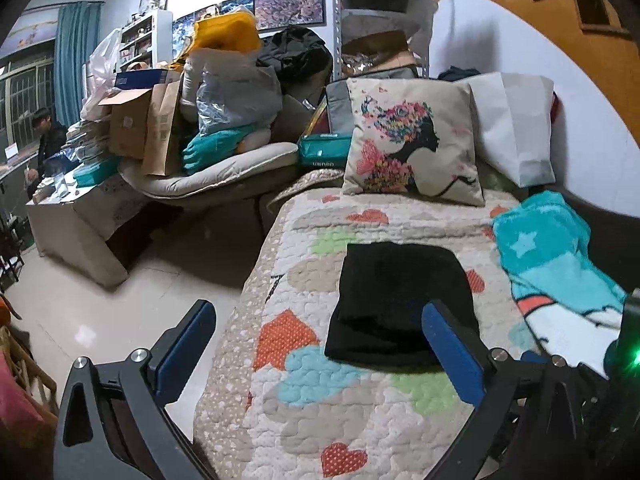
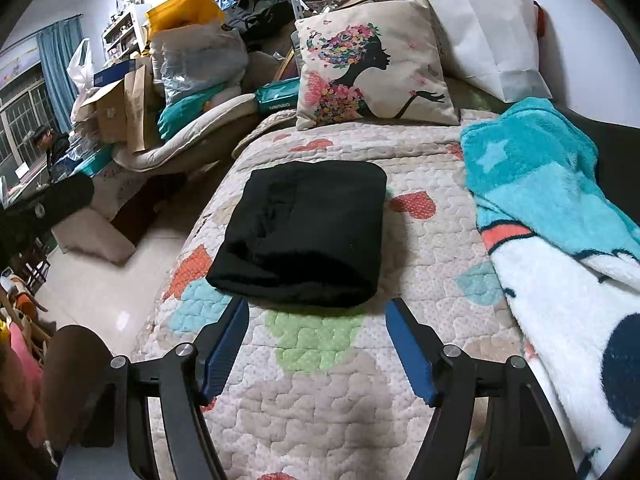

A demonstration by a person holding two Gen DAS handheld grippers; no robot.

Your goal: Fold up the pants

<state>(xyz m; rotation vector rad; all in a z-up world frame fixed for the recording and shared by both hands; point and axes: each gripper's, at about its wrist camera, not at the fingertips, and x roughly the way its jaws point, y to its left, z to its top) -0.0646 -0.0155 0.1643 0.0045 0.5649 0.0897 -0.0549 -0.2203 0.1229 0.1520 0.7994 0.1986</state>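
Observation:
The black pants (image 2: pixel 304 232) lie folded into a compact rectangle on the heart-patterned quilt (image 2: pixel 340 400). They also show in the left wrist view (image 1: pixel 396 300). My right gripper (image 2: pixel 316 308) is open and empty, its blue-padded fingers just short of the near edge of the pants. My left gripper (image 1: pixel 320 312) is open and empty; its right finger (image 1: pixel 452 344) overlaps the near right corner of the pants in view, and its left finger hangs over the floor beside the bed.
A teal and white fleece blanket (image 2: pixel 560 216) lies along the right of the bed. A printed cushion (image 2: pixel 372 68) and a white pillow (image 2: pixel 488 28) stand at the head. Piled boxes and bags (image 1: pixel 180 112) sit left, beyond tiled floor (image 1: pixel 120 312).

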